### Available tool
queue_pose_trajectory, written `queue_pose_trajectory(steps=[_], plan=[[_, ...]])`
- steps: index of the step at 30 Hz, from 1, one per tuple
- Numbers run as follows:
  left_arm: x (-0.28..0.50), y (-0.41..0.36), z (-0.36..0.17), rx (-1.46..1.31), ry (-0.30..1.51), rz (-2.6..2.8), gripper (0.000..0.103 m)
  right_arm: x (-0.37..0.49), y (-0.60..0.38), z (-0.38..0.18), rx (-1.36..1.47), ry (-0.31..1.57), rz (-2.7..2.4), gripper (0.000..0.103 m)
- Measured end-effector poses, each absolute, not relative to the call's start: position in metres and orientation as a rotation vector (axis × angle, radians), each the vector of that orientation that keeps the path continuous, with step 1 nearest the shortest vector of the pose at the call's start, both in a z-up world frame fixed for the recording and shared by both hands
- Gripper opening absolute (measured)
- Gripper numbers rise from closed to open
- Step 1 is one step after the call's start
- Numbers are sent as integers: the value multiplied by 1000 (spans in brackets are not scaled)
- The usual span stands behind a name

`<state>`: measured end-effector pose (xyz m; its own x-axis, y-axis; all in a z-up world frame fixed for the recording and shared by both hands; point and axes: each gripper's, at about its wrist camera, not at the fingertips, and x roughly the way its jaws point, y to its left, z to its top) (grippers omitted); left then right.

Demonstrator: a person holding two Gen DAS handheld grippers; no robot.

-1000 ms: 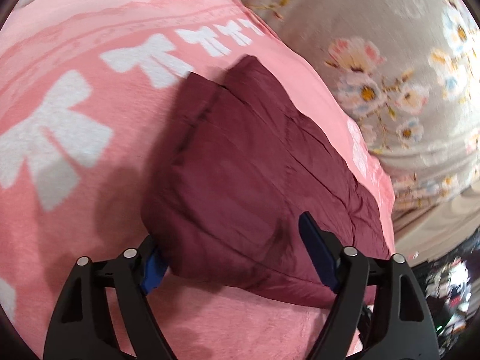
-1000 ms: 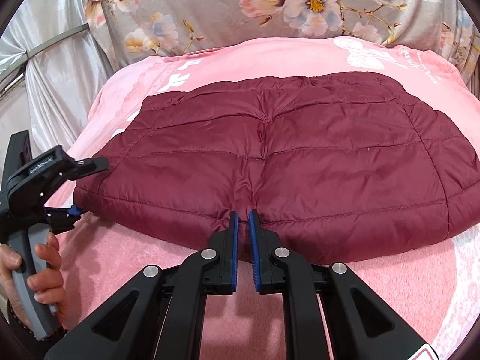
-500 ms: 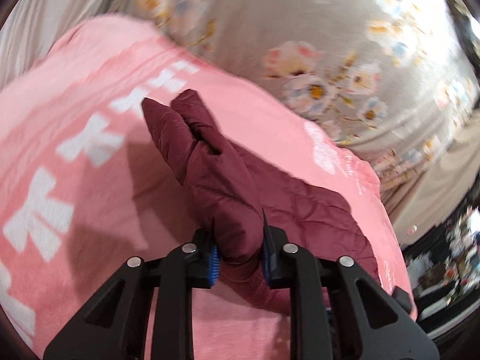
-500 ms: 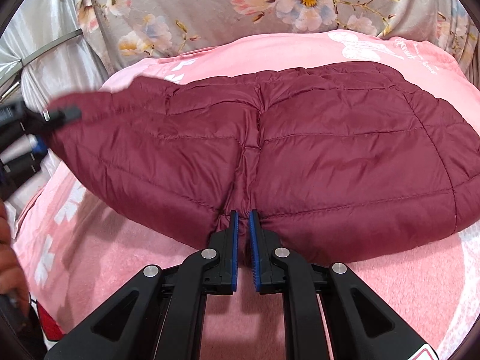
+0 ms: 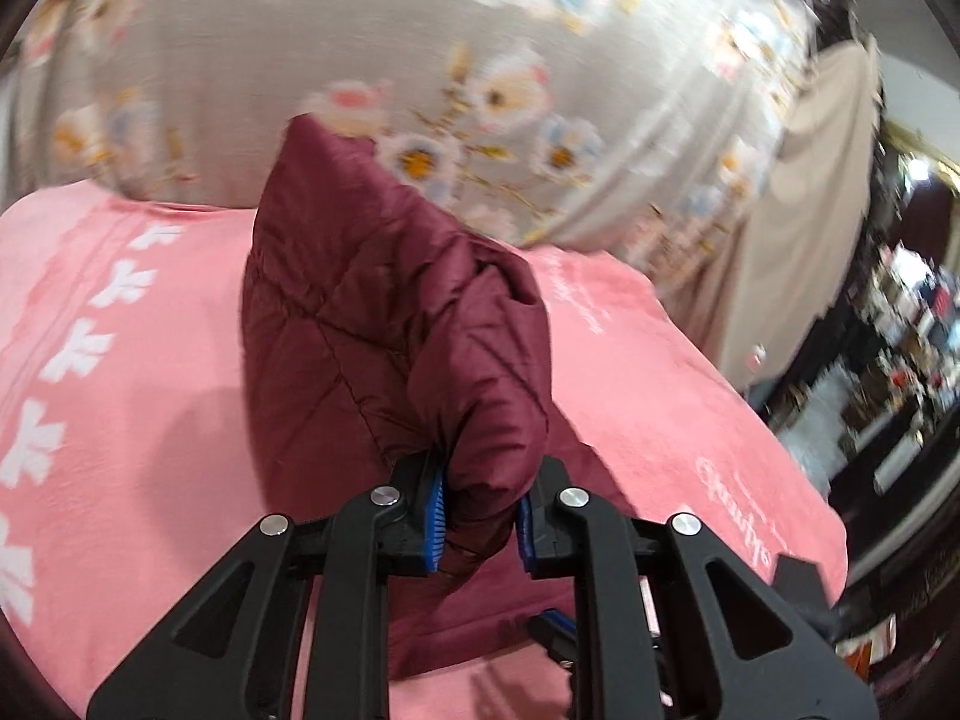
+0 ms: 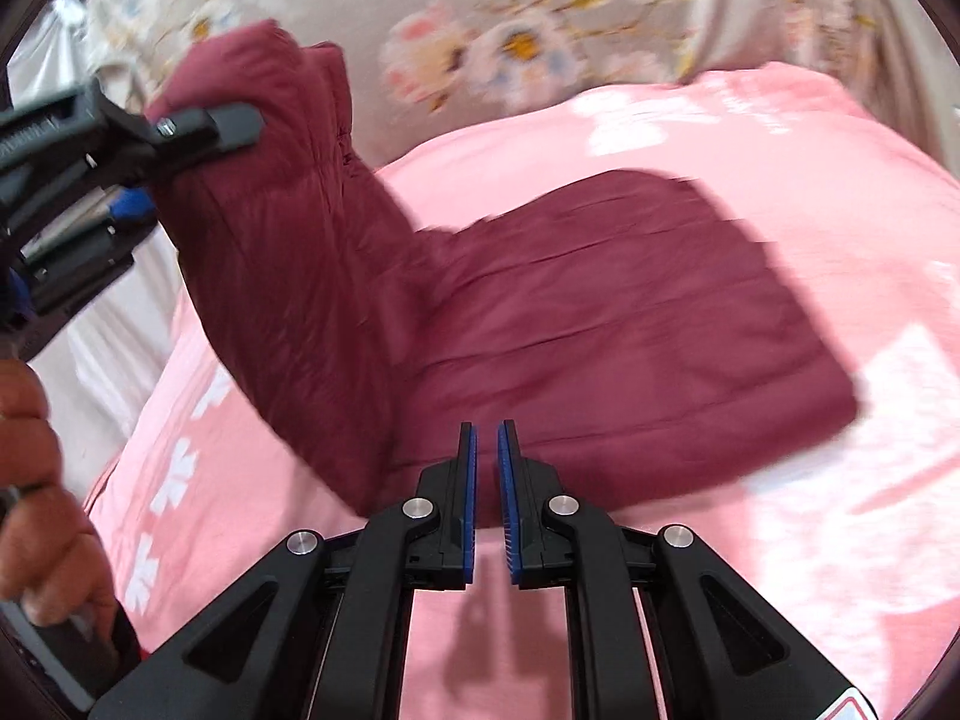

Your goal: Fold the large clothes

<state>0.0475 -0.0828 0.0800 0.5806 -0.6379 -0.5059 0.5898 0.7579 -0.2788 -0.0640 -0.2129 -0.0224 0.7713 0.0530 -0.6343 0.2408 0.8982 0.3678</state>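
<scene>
A dark red quilted puffer jacket (image 6: 600,312) lies on a pink blanket (image 6: 810,540). My left gripper (image 5: 480,516) is shut on the jacket's left end (image 5: 390,330) and holds that end lifted high above the blanket; it shows at the upper left of the right wrist view (image 6: 150,138). My right gripper (image 6: 486,480) has its pads almost together at the jacket's near edge; the jacket fabric lies just beyond the tips, and the narrow gap between the pads looks empty.
A grey floral cloth (image 5: 420,60) hangs behind the pink blanket (image 5: 120,420). The blanket has white bow prints (image 5: 72,348) on the left. A cluttered dark room (image 5: 888,360) lies past the right edge. A hand (image 6: 42,480) holds the left gripper's handle.
My left gripper has lifted the jacket's left end up off the blanket and swung it over toward the right. The jacket's near edge has come out of my right gripper's pads.
</scene>
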Motion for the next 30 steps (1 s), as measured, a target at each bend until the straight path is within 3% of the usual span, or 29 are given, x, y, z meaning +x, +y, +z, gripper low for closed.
queue_pose_trajectory(steps=[10, 21, 22, 24, 26, 28, 30], plan=[[41, -213, 9, 54, 802, -807, 14, -117, -290, -40, 530, 692, -268, 10], [28, -247, -43, 147, 869, -787, 15, -132, -327, -44, 599, 692, -305, 11], [27, -243, -39, 134, 872, -799, 19, -133, -328, -39, 598, 683, -305, 11], [23, -231, -25, 80, 870, -862, 37, -128, -336, -20, 591, 645, -303, 12], [20, -219, -7, 41, 839, -895, 64, -122, -343, -1, 584, 607, -303, 14], [16, -200, 20, 13, 760, -896, 65, -112, -351, 21, 582, 570, -303, 17], [22, -181, 42, -28, 711, -877, 66, -94, -357, 47, 589, 534, -278, 32]])
